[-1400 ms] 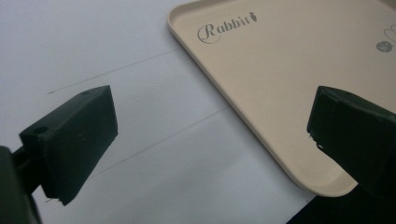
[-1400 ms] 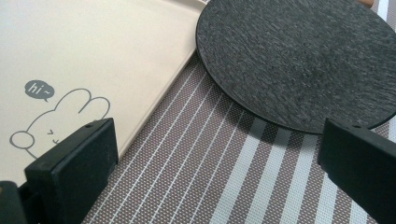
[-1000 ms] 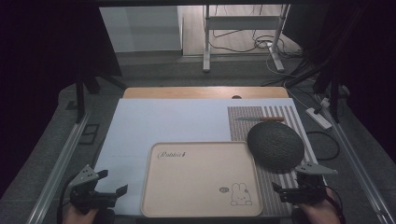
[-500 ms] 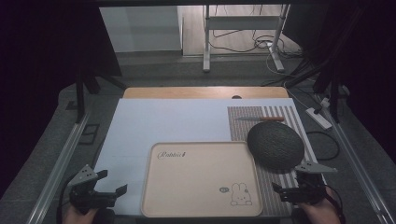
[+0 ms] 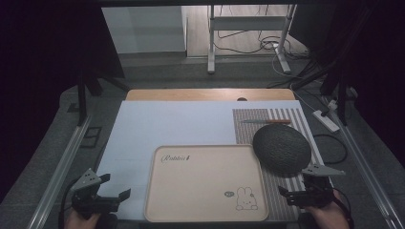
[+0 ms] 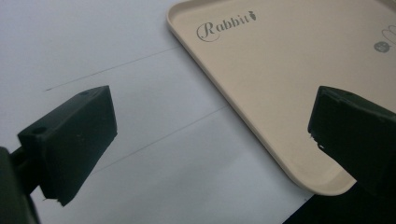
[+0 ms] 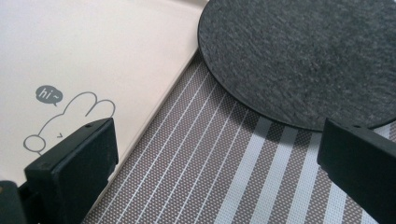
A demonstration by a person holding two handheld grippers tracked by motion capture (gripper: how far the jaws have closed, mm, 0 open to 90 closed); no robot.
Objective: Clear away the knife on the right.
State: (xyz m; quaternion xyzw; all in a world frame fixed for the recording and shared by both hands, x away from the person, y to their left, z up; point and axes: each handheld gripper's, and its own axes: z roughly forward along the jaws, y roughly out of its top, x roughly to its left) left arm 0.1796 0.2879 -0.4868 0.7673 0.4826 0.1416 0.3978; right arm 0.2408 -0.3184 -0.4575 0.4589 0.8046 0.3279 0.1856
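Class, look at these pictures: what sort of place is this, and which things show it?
Probably a lab or workshop set up for recording: a table laid with a tray and mat, cables on the floor, dark surroundings.

left tool [image 5: 106, 199] agape (empty), right tool [image 5: 302, 194] too

High view looks down from the near side; both gripper views sit close, sharing the tray [image 5: 205, 186].

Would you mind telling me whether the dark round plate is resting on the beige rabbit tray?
No, the dark round plate lies on the striped mat just right of the tray, which holds nothing.
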